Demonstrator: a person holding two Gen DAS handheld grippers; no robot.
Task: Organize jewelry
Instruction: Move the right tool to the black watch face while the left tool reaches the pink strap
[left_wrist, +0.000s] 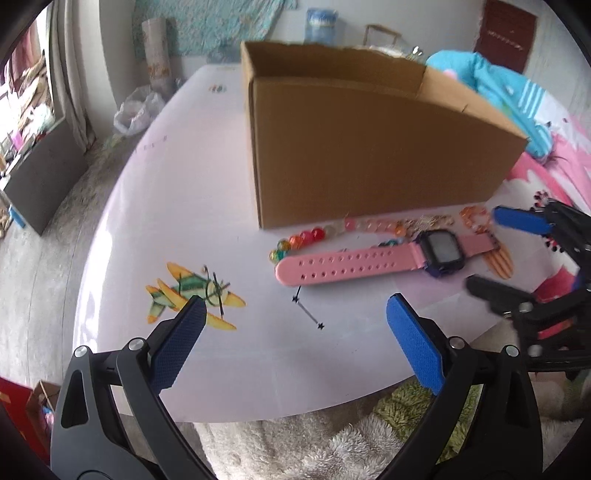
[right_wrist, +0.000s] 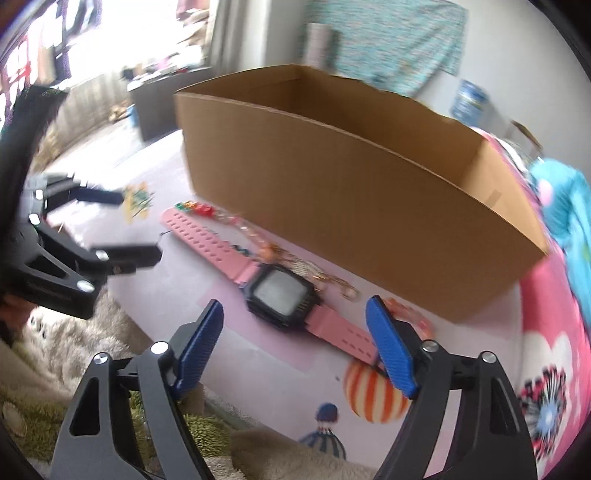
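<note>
Pink watch (right_wrist: 280, 291) between right gripper's (right_wrist: 295, 325) parted fingers (right_wrist: 391, 354)

Your left gripper (left_wrist: 295, 314) sits low in its own view, jaws spread wide with nothing between the blue pads (left_wrist: 181, 343). Your right gripper (right_wrist: 295, 332) is also parted and empty — seen from the left, it enters at the right edge.

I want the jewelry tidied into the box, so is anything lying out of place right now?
Yes. The pink watch lies flat on the table in front of the cardboard box, not in it. A string of coloured beads trails loose between the watch and the box wall, and a thin black pin lies by the strap end.
</note>
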